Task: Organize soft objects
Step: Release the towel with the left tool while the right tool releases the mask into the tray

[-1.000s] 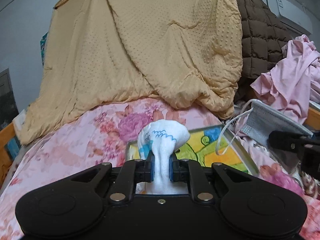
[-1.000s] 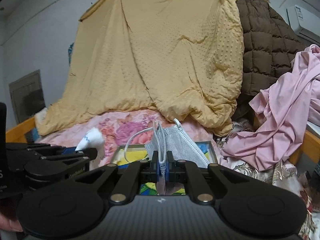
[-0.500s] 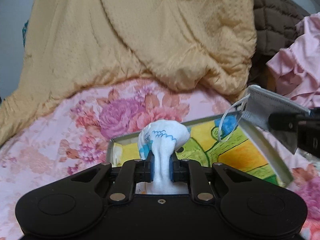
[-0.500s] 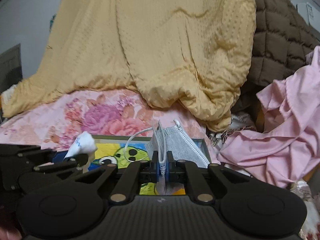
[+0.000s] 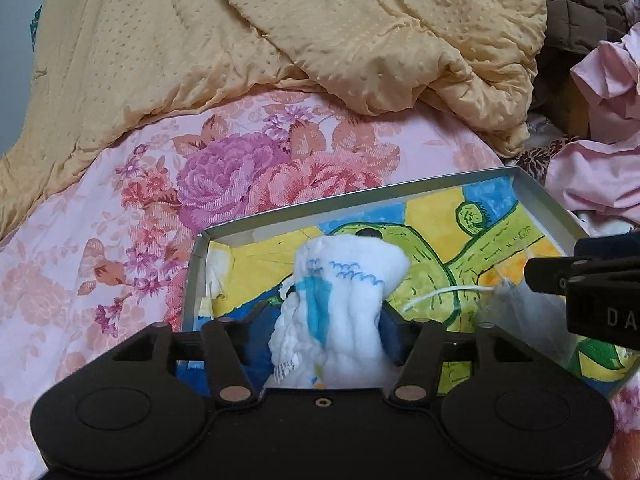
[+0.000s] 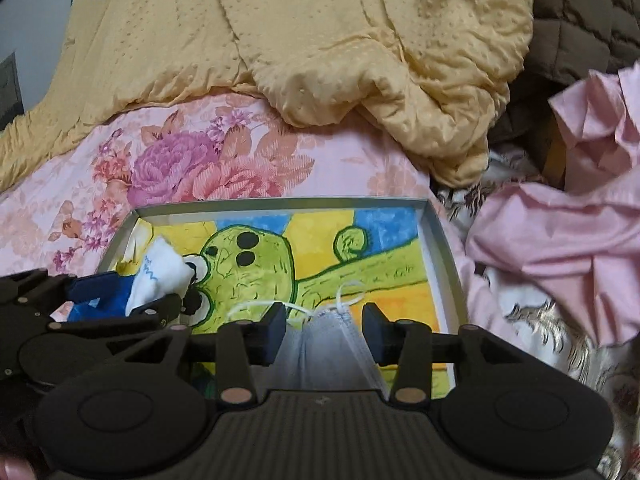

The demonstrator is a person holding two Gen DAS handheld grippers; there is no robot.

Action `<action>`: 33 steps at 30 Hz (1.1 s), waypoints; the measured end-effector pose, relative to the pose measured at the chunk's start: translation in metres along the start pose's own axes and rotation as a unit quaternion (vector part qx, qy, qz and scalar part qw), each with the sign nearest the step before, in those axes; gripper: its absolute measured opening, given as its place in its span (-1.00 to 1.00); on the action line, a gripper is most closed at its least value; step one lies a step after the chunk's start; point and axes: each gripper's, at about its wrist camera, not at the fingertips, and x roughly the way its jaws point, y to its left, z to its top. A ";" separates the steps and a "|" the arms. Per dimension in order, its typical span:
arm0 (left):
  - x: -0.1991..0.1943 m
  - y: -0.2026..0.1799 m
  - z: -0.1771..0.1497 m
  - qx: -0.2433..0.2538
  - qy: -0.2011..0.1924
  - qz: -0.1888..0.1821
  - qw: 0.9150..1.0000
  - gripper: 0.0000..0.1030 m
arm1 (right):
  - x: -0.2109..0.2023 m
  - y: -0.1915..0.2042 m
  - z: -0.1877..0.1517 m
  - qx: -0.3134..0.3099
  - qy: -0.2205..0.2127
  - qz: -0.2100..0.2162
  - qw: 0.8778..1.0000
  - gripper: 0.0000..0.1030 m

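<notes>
Both our grippers over tray (image 6: 442,256): left gripper (image 5: 326,320) apart around sock (image 5: 340,292), right gripper (image 6: 324,326) apart around mask (image 6: 328,352).

Tray (image 6: 440,240) on bedsheet (image 6: 340,168), quilt (image 6: 320,40) behind

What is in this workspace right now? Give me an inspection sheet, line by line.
Surface: floral bedsheet carrying a shallow tray with a green cartoon figure painted inside.
Job's things: white sock and grey face mask, both over the tray.
Clutter: yellow quilt, pink cloth, brown quilted jacket.
Grippers: left gripper jaws parted, sock filling the gap; right gripper jaws wide apart, mask between them.
Cables: nothing seen.
Surroundings: grey wall behind the quilt.
</notes>
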 end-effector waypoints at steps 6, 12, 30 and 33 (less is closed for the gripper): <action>-0.019 0.001 0.000 -0.001 -0.031 -0.004 1.000 0.70 | -0.016 -0.002 -0.005 0.013 -0.020 -0.002 1.000 0.42; -0.035 0.007 0.004 -0.012 -0.048 0.015 0.999 0.98 | -0.034 -0.013 -0.008 0.040 -0.035 -0.005 0.999 0.96; -0.171 0.007 -0.030 0.004 -0.109 0.008 0.994 0.98 | -0.174 0.008 -0.035 0.073 -0.113 0.077 0.988 0.99; -0.198 0.005 -0.042 -0.004 -0.101 0.014 0.995 0.98 | -0.207 0.015 -0.051 0.055 -0.116 0.087 0.988 0.99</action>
